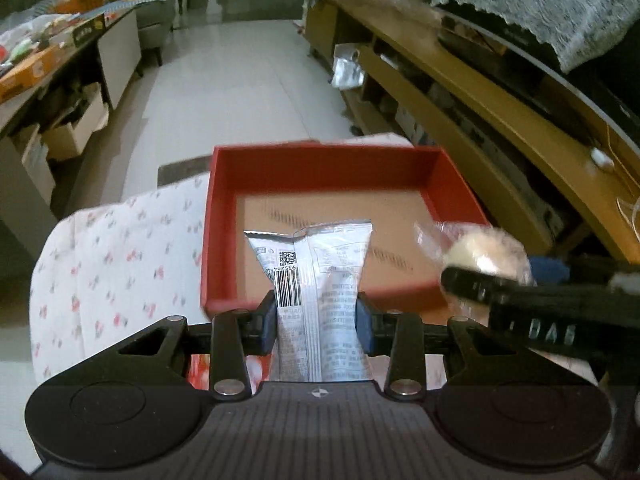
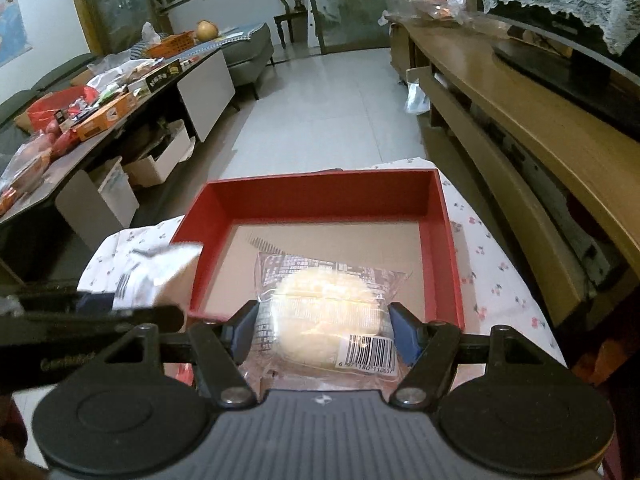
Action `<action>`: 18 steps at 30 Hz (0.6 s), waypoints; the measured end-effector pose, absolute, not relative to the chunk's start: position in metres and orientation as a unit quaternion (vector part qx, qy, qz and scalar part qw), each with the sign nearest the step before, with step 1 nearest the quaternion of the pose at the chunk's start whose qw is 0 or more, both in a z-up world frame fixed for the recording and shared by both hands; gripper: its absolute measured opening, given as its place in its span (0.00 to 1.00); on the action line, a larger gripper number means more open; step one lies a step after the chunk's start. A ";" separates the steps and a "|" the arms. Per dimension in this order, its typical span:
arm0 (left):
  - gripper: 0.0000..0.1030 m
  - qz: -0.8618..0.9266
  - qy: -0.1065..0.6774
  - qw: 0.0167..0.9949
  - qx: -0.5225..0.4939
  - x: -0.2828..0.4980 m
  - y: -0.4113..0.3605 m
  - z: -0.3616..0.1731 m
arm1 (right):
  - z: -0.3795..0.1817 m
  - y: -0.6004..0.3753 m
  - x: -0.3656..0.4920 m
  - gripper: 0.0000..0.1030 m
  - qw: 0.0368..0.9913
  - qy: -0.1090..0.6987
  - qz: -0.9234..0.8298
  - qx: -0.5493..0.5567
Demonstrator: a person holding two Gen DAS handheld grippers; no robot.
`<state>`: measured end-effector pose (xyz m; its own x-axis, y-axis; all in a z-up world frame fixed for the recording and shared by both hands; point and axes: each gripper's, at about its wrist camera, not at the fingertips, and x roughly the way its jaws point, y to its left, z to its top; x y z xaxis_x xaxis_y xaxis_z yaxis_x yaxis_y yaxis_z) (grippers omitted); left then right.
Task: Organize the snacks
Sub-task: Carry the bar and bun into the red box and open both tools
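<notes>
My left gripper (image 1: 316, 314) is shut on a silver snack packet (image 1: 316, 280) with a barcode, held upright just over the near wall of the red box (image 1: 320, 158). In the right wrist view my right gripper (image 2: 324, 326) is shut on a clear-wrapped pale round bun (image 2: 324, 308), also above the near wall of the red box (image 2: 320, 188). The box has a bare cardboard floor and nothing lying in it. The bun (image 1: 486, 254) shows blurred at the right of the left wrist view. The silver packet (image 2: 160, 272) shows at the left of the right wrist view.
The box rests on a white floral cloth (image 1: 116, 248). A cluttered low table (image 2: 100, 112) with boxes and fruit runs along the left. A wooden TV cabinet (image 2: 540, 128) runs along the right. Pale tiled floor (image 2: 320, 108) lies between them.
</notes>
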<state>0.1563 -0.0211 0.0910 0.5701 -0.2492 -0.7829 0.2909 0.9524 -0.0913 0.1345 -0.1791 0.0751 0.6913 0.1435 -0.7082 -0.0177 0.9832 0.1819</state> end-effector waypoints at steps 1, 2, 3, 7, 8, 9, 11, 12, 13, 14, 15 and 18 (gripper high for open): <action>0.45 -0.150 0.436 0.887 0.023 0.164 -0.023 0.091 | 0.075 -0.179 0.141 0.82 0.916 0.390 0.044 0.080; 0.45 -0.148 0.434 0.888 0.024 0.171 -0.025 0.092 | 0.075 -0.179 0.146 0.82 0.917 0.388 0.044 0.078; 0.45 -0.147 0.431 0.890 0.025 0.177 -0.027 0.092 | 0.075 -0.179 0.152 0.82 0.918 0.387 0.043 0.076; 0.45 -0.139 0.426 0.894 0.025 0.199 -0.031 0.090 | 0.073 -0.184 0.179 0.82 0.920 0.383 0.036 0.077; 0.45 -0.136 0.427 0.894 0.024 0.205 -0.031 0.088 | 0.071 -0.185 0.186 0.82 0.920 0.383 0.035 0.077; 0.45 -0.134 0.428 0.894 0.023 0.209 -0.031 0.086 | 0.069 -0.186 0.192 0.82 0.920 0.383 0.033 0.076; 0.45 -0.129 0.429 0.894 0.024 0.219 -0.031 0.082 | 0.063 -0.185 0.204 0.82 0.918 0.388 0.032 0.072; 0.45 -0.127 0.429 0.894 0.025 0.222 -0.031 0.080 | 0.060 -0.185 0.209 0.82 0.917 0.391 0.032 0.070; 0.45 -0.124 0.429 0.894 0.026 0.226 -0.031 0.078 | 0.056 -0.184 0.213 0.82 0.916 0.394 0.031 0.068; 0.45 -0.123 0.430 0.894 0.028 0.230 -0.032 0.076 | 0.052 -0.184 0.218 0.82 0.915 0.397 0.030 0.064; 0.46 -0.122 0.432 0.893 0.030 0.234 -0.033 0.074 | 0.048 -0.184 0.221 0.82 0.914 0.400 0.030 0.062; 0.46 -0.117 0.439 0.890 0.032 0.243 -0.037 0.065 | 0.039 -0.183 0.231 0.82 0.911 0.407 0.030 0.057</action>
<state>0.2425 -0.0372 0.0655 0.5864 -0.1803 -0.7897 0.2360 0.9706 -0.0464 0.2314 -0.1831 0.0389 0.6668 0.1010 -0.7383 -0.0084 0.9917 0.1280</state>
